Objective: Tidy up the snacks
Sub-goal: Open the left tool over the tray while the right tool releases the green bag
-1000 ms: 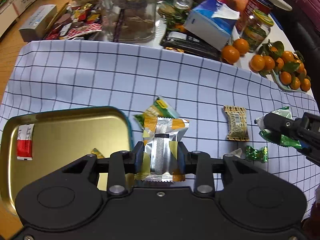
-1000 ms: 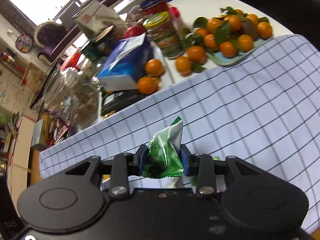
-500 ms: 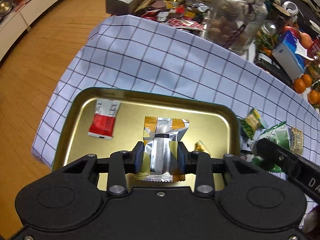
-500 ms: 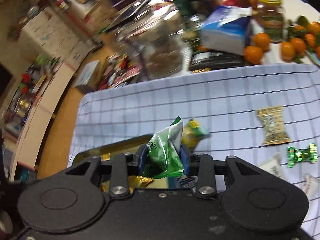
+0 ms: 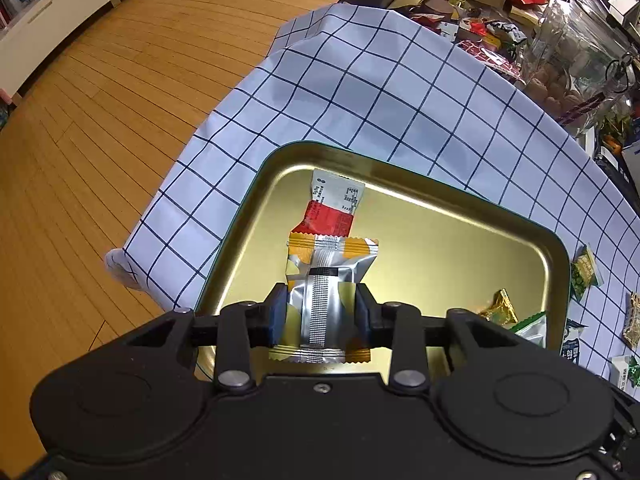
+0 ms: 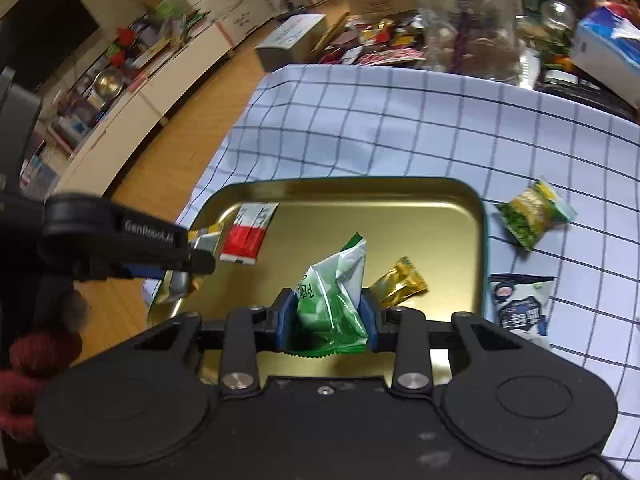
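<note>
Both grippers have swung from the open cloth to above the tray, each carrying its packet along. Left gripper is about half open, its pads pressed on the sides of a silver pouch with a printed centre seam, orange-yellow corners and crimped, zigzag ends; the pouch stands lengthwise between the fingers, its far end sticking out past the tips over the tray floor. Just beyond that end lies a red and white sachet, flat in the tray with small print on its white part. Right gripper is closed narrower on a puffy green and white bag, crumpled, its pointed top corner tilted up and away from the fingers, with white lettering on the green. Just right of its fingers a gold-wrapped sweet rests on the tray. Further right, off the tray on the checked cloth, lie a green and yellow packet and a dark blue and white packet.
</note>
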The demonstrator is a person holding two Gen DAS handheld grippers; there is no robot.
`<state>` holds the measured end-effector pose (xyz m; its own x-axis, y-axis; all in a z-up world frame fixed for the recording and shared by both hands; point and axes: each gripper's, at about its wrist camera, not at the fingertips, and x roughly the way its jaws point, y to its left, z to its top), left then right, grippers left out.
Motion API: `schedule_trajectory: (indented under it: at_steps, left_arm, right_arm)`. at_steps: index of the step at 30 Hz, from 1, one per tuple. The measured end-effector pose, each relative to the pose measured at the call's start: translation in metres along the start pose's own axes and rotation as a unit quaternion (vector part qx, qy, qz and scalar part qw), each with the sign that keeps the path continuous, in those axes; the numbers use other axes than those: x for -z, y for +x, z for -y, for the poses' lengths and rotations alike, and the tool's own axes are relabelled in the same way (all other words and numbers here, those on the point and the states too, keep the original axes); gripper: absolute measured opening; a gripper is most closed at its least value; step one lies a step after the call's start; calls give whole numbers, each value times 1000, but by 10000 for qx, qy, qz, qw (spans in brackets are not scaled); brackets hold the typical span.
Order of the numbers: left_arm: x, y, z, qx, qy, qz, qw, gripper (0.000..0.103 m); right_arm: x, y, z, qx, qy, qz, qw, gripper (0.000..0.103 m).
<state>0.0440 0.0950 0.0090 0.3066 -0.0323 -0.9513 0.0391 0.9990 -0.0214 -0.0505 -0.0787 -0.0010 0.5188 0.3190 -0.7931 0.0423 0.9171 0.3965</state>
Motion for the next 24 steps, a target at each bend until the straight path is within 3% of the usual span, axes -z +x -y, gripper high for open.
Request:
schedule_trajectory:
  at_steps: [6,10,24]
  left_arm:
    - [-1,-5,-3,13,-53,88,9999,47]
    - [-1,-4,-1,79,-57,39,9999,47]
    - [7,-7,31,133,362,-24,9993,47]
  right_arm:
    - [7,-2,-16,-25,-510,121,9986,39]
    - [3,-7,-12,-120,-410,177,9989,43]
    - [-4,-9,5,233,-43,132,9996,43]
